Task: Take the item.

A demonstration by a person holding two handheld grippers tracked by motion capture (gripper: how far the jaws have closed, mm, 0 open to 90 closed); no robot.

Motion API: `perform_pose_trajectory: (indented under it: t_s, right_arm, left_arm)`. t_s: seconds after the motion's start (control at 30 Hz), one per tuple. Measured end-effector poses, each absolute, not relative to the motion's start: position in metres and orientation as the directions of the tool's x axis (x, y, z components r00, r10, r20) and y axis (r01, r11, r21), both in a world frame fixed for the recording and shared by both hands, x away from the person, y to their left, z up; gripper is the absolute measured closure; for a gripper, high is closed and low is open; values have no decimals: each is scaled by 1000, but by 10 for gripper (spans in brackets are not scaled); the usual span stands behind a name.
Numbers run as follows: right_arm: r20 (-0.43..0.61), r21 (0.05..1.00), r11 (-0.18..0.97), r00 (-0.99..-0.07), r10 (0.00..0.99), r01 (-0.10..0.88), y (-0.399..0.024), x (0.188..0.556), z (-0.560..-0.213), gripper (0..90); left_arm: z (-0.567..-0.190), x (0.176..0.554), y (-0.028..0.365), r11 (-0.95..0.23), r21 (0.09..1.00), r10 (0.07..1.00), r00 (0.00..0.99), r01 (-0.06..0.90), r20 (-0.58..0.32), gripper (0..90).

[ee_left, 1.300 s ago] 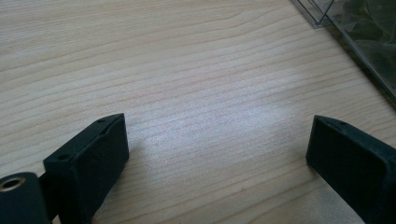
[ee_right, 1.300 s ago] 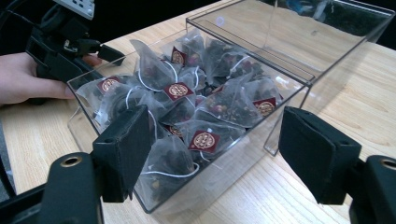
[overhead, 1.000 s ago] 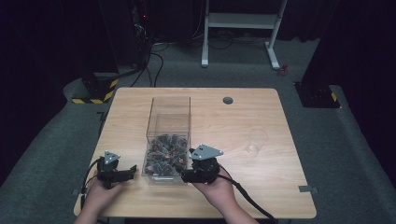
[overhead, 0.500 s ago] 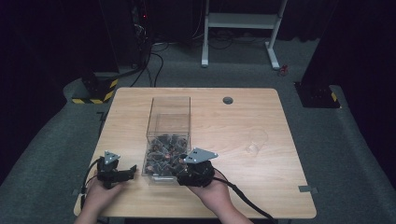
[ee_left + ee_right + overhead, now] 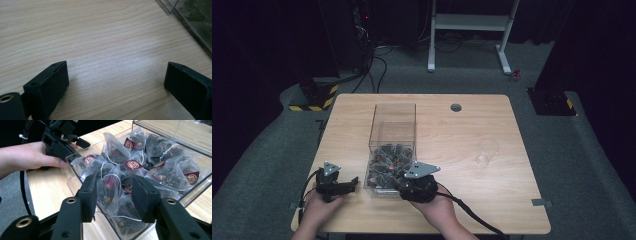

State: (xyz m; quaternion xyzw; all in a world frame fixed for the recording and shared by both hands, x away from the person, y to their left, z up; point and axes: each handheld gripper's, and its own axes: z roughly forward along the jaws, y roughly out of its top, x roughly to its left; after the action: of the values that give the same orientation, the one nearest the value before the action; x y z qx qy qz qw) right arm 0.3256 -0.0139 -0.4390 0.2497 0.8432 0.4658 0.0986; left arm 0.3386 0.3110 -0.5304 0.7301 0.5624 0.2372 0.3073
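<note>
My right tongs [image 5: 113, 195] have just been closing around one mesh tea bag [image 5: 108, 189] at the lower centre of the right gripper view; the bag sits between the jaws in the near end of the clear box [image 5: 393, 145], so I judge the pick is nearly made. Whether the pads already press on the mesh is hard to tell. My left tongs [image 5: 117, 82] are spread wide over bare table [image 5: 100, 37], pinching nothing. The box's lower bags are buried.

a translucent mesh tea bag [image 5: 108, 191] of dried flowers tops the heap, upright.
</note>
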Motion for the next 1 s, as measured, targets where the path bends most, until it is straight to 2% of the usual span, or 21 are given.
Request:
perform_pose_trajectory:
  t_s: [0.13,0.3,0.53,0.83,1.0]
  right_arm:
    - [66,833,443,-854,516,332,-13,326,-441,610]
    - [66,825,452,-852,519,340,-10,329,-445,690]
    - [81,812,460,-849,522,360,-7,333,-452,709]
    - [103,802,465,-854,510,375,-5,335,-457,900]
    - [97,813,455,-856,507,362,-8,334,-458,900]
  left_arm:
    - [-530,339,311,-178,716,967,255,675,1,59]
    - [-531,338,311,-171,716,968,251,677,-5,59]
    - [-531,338,311,-171,716,968,251,677,-6,59]
    - [-531,339,311,-174,717,968,252,675,-3,59]
    - [-531,339,311,-174,717,968,252,675,-2,59]
